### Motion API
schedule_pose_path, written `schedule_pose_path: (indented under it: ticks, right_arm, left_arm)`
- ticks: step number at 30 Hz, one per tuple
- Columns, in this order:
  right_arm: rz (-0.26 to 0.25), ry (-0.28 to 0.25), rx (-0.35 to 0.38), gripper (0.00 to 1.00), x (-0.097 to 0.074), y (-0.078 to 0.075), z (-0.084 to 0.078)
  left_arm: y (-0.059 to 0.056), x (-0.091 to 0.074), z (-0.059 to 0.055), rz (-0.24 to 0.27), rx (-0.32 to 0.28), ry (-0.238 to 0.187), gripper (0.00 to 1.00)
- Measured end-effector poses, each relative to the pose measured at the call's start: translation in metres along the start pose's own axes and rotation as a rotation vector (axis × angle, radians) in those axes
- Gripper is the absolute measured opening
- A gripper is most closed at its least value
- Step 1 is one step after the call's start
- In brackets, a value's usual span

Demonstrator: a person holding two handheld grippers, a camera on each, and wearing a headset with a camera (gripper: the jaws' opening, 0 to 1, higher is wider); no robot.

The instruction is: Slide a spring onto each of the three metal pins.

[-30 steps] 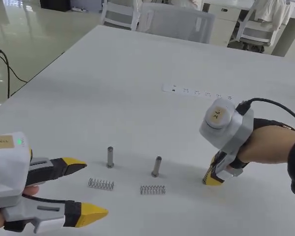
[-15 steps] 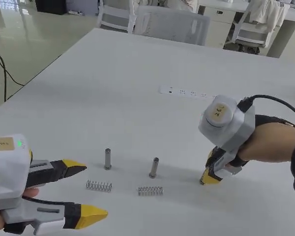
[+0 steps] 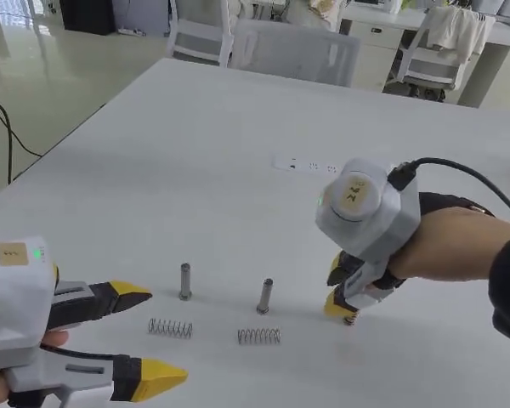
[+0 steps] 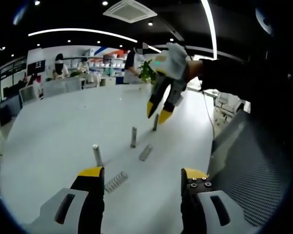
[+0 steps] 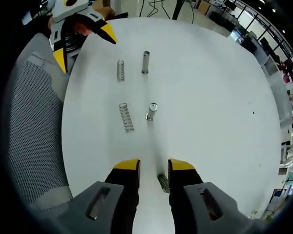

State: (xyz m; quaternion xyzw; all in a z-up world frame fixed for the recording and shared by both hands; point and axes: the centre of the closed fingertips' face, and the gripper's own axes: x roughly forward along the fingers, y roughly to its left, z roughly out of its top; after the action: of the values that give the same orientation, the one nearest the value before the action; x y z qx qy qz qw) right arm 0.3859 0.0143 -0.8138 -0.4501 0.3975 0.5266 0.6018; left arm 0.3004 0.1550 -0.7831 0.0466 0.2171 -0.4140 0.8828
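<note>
Table (image 3: 238, 127): big, white, matte, flat; its near edge is cut off by the frame. The whole pic has shifted vs 0.5 s ago, but that's my operator's headset moving, not the table. Grey mesh-back chairs (image 3: 293, 47) sit past the far edge, tops cut off.

Left gripper (image 3: 149, 334), near left: grey plastic body, black fingers, yellow wedge tips. Same spot as before, jaws spread wide, nothing in them. Body cut off at the frame edge.

Right gripper (image 3: 338, 291), right of centre, tips down at the table, held in a hand (image 3: 446, 246) w/ a black cable (image 3: 459, 168) looping off. It has moved left since 0.5 s ago and is now closer to the middle pin. Two yellow tips show now, where before I saw one. Jaws parted a little; in the right gripper view the third spring (image 5: 162, 183) stands in the gap, hard by one jaw. The gap looks wider than the coil, so it's not pinched as far as I can see. The coil's lower end is hidden.

Power strip (image 3: 304, 165): white, slim, far side, unmoved.

Pins: short grey metal cylinders, upright, both as before. Left pin (image 3: 185, 280) and middle pin (image 3: 264, 296) are bare. Third pin (image 4: 156, 122) is just past the right gripper's tips in the left gripper view. Can't tell if the coil is on it.

Left spring (image 3: 170, 327) and middle spring (image 3: 258, 337): thin wire coils lying flat, each just near-side of its pin, not touching, unmoved.
</note>
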Motion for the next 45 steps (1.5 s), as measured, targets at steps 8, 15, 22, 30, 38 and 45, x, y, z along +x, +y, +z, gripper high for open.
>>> schedule_pose_path:
  ticks: [8,15,22,30,38,45]
  right_arm:
    - [0.049,-0.016,-0.05,0.17,0.017,0.02,0.02]
    - [0.088,-0.035,-0.069,0.14,0.031,0.031,0.032]
    - [0.107,-0.035,-0.077,0.11,0.047,0.037,0.035]
    - [0.113,-0.03,-0.077,0.1,0.057,0.037,0.034]
    - [0.118,-0.007,-0.105,0.08,0.063,0.041,0.03]
    - [0.105,-0.013,-0.11,0.08,0.062,0.041,0.031]
  left_arm:
    - [-0.002,0.0,0.0,-0.003,0.002,0.003,0.58]
    - [-0.003,0.0,-0.001,-0.008,0.001,0.006,0.58]
    - [-0.005,0.002,-0.002,-0.015,0.001,0.011,0.57]
    - [-0.007,0.004,-0.003,-0.023,0.001,0.015,0.57]
    - [-0.008,0.007,-0.005,-0.033,0.001,0.019,0.56]
    - [-0.01,0.008,-0.005,-0.041,0.004,0.02,0.56]
